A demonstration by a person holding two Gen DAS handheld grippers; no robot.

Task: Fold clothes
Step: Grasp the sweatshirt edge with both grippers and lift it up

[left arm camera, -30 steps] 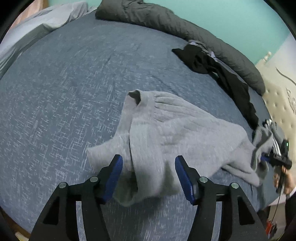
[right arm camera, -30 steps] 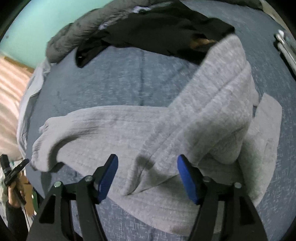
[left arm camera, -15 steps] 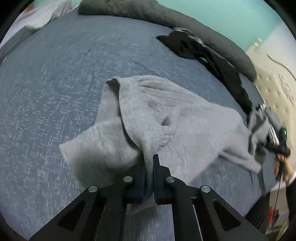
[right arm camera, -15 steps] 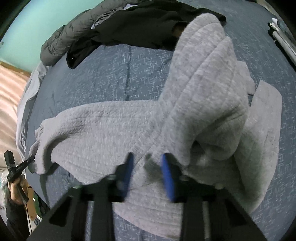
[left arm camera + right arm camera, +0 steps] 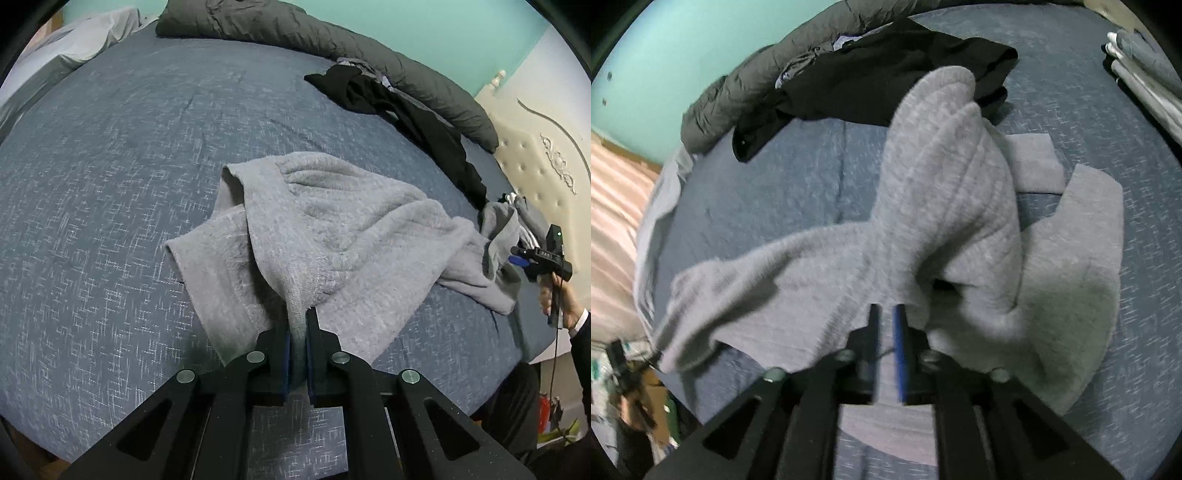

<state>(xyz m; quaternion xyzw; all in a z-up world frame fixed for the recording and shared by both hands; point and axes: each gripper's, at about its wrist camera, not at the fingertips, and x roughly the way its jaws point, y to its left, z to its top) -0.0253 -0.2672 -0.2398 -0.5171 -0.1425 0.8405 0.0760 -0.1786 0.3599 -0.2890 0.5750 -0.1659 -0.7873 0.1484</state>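
A grey knit sweater [image 5: 343,229] lies crumpled on the blue bedspread [image 5: 110,155]. My left gripper [image 5: 298,332] is shut on a bunched fold of its near edge and pulls it taut. In the right wrist view the sweater [image 5: 942,192] rises in a lifted ridge, and my right gripper [image 5: 886,325] is shut on its fabric at the near edge. The right gripper also shows in the left wrist view [image 5: 517,260] at the sweater's far end, pinching grey cloth.
A black garment [image 5: 399,99] and a dark grey duvet [image 5: 332,40] lie along the far side of the bed. Folded clothes [image 5: 1145,77] sit at the right wrist view's top right. A cream padded headboard [image 5: 535,166] stands to the right.
Both grippers went from open around the sweater to shut on its fabric. The sweater has been lifted and stretched between them.
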